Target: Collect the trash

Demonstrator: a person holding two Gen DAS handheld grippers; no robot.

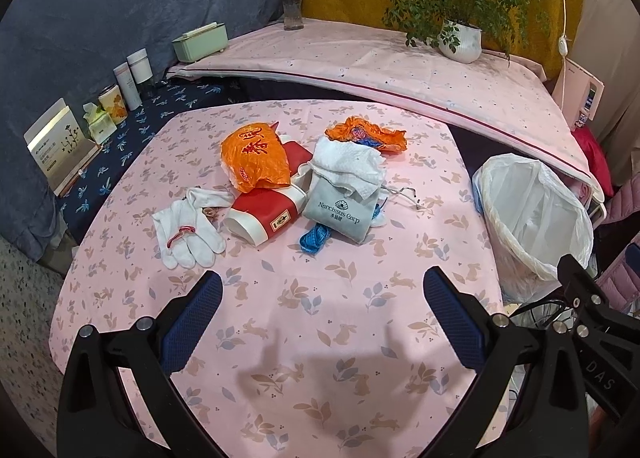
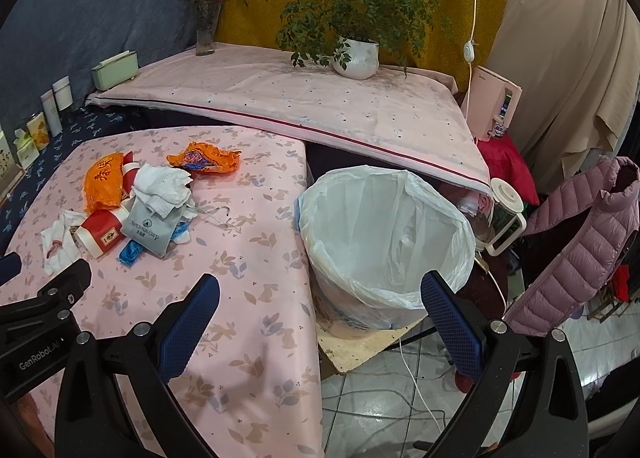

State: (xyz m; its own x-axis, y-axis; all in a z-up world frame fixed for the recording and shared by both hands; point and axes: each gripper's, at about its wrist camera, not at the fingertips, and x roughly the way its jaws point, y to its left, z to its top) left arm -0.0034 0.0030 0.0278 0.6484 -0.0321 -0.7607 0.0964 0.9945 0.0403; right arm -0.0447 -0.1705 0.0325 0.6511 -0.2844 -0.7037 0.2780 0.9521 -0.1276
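A pile of trash lies mid-table on the pink cloth: an orange plastic bag (image 1: 256, 156), a red-and-white box (image 1: 266, 214), a grey drawstring pouch (image 1: 340, 212) under white tissue (image 1: 350, 164), a crumpled orange wrapper (image 1: 368, 134), a blue scrap (image 1: 316, 238) and a white glove (image 1: 188, 234). The pile also shows in the right wrist view (image 2: 152, 198). A bin with a white liner (image 2: 384, 242) stands off the table's right edge. My left gripper (image 1: 322, 318) is open and empty, short of the pile. My right gripper (image 2: 320, 322) is open and empty, over the table edge in front of the bin.
Behind the table is a raised pink-covered surface (image 1: 380, 58) with a vase (image 1: 294, 2), a potted plant (image 1: 460, 40) and a green box (image 1: 200, 42). Cups and cartons (image 1: 120, 94) line the left on blue cloth. A pink jacket (image 2: 584, 250) and cables (image 2: 416, 378) are at right.
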